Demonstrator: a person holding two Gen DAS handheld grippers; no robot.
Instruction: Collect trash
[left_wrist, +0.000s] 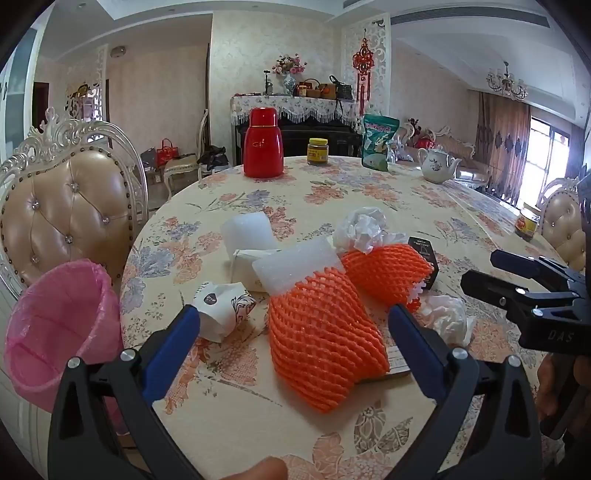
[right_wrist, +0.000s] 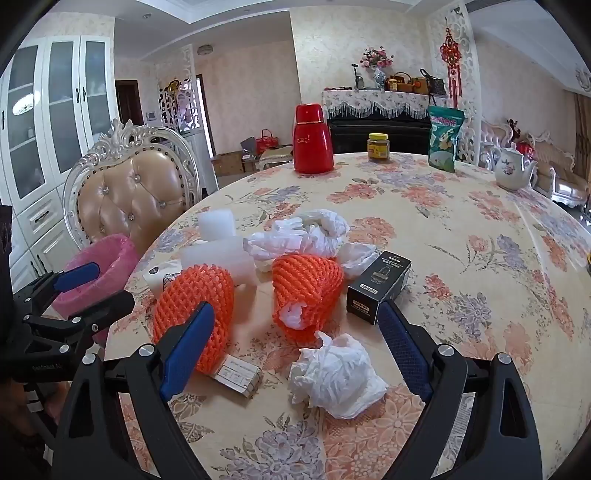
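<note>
Blue-padded jaws of both grippers wide open, empty, above crumpled tissue (right_wrist: 336, 376) and orange foam netting (left_wrist: 325, 339).

The round, floral-clothed tabletop (right_wrist: 461, 236) carries 2 orange foam nets (right_wrist: 306, 291), crumpled white tissue (right_wrist: 336, 376) and a black box (right_wrist: 378, 286) mid-frame; red flask (right_wrist: 312, 142), jar (right_wrist: 378, 147), teapot (right_wrist: 513, 170) upper frame.

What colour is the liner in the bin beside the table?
Pink liner, clearest in the left wrist view.
</note>
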